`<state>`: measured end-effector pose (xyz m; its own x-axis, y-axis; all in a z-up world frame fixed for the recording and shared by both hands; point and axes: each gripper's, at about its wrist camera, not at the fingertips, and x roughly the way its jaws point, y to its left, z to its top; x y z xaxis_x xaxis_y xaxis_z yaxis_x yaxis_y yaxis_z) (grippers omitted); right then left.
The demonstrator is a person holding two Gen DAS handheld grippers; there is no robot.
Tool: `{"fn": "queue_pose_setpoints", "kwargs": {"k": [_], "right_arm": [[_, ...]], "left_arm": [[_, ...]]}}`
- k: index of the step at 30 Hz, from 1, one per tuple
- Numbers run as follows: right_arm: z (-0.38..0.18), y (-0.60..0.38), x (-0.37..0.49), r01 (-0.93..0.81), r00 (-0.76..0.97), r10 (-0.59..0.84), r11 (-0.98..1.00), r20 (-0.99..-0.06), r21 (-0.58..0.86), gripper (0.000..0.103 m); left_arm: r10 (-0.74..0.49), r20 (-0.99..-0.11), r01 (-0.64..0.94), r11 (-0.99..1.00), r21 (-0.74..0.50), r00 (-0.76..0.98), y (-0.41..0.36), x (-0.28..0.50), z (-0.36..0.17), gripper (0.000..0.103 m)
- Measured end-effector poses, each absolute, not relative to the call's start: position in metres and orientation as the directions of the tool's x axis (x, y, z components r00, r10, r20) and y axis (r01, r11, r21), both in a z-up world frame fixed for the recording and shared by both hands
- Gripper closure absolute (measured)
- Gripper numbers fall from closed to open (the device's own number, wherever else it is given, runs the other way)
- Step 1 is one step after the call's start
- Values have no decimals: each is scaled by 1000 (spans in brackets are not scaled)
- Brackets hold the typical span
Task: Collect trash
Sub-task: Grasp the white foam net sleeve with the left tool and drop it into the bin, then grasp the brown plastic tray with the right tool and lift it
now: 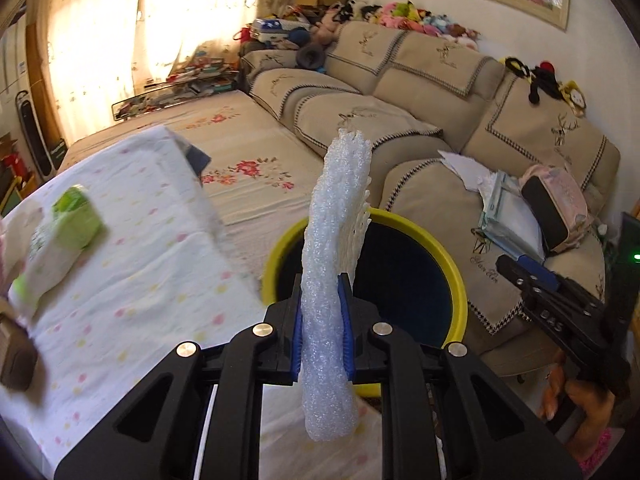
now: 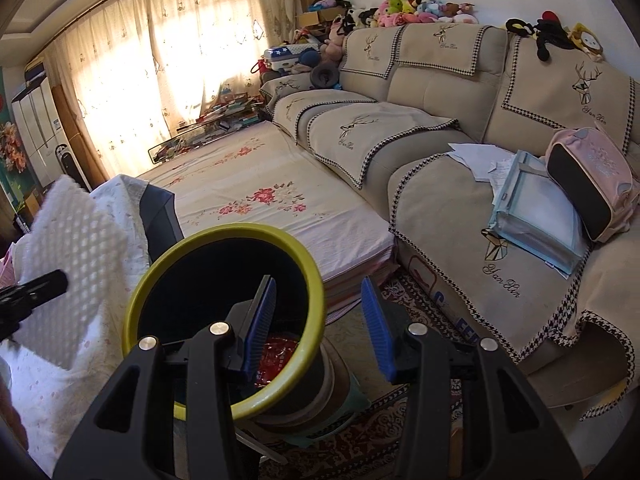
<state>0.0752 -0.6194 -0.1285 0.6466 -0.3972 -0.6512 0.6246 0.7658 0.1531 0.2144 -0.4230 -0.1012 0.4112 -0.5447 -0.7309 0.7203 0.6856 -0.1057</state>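
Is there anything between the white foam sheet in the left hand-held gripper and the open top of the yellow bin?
Nothing visible. The left hand-held gripper is shut on the foam sheet, with the bin's open mouth just beyond it. The right hand-held gripper is open and empty at the bin's near rim, beside the path.

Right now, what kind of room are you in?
Most likely a home living room. There's a big beige sofa with stuffed toys lined along its back, and curtains over a sunny window. A yellow-rimmed trash bin stands by it.
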Motion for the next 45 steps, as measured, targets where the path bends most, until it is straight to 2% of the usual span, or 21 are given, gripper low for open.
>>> {"fn": "queue_pose_setpoints", "kwargs": {"k": [4, 8, 12, 16, 26, 33, 40, 45], "right_arm": [[-126, -624, 67, 640, 640, -411, 753, -649, 154, 58], [-124, -624, 62, 644, 639, -415, 749, -647, 155, 58], [-120, -619, 61, 635, 646, -410, 757, -644, 155, 57], [-118, -613, 63, 621, 654, -399, 768, -643, 156, 56], [-117, -578, 85, 515, 700, -299, 840, -648, 169, 55], [-109, -517, 116, 326, 759, -128, 923, -638, 203, 55], [-89, -429, 158, 3, 782, 144, 972, -607, 234, 51], [-83, -369, 191, -208, 740, 292, 956, -605, 208, 49]], "left_arm": [[-533, -748, 739, 668, -85, 396, -454, 223, -116, 84], [-529, -743, 733, 676, -76, 411, -473, 234, -124, 63], [-537, -732, 718, 689, -95, 418, -472, 239, -119, 60], [-545, -701, 697, 711, -96, 460, -442, 229, -98, 53], [-554, -583, 625, 775, -98, 595, -316, 169, -45, 11], [-458, -552, 491, 866, -98, 697, -207, 143, -32, 7], [-317, -541, 328, 942, -79, 780, -108, 128, -40, 7], [-281, -548, 274, 957, -98, 788, -64, 121, -51, 7]]}}
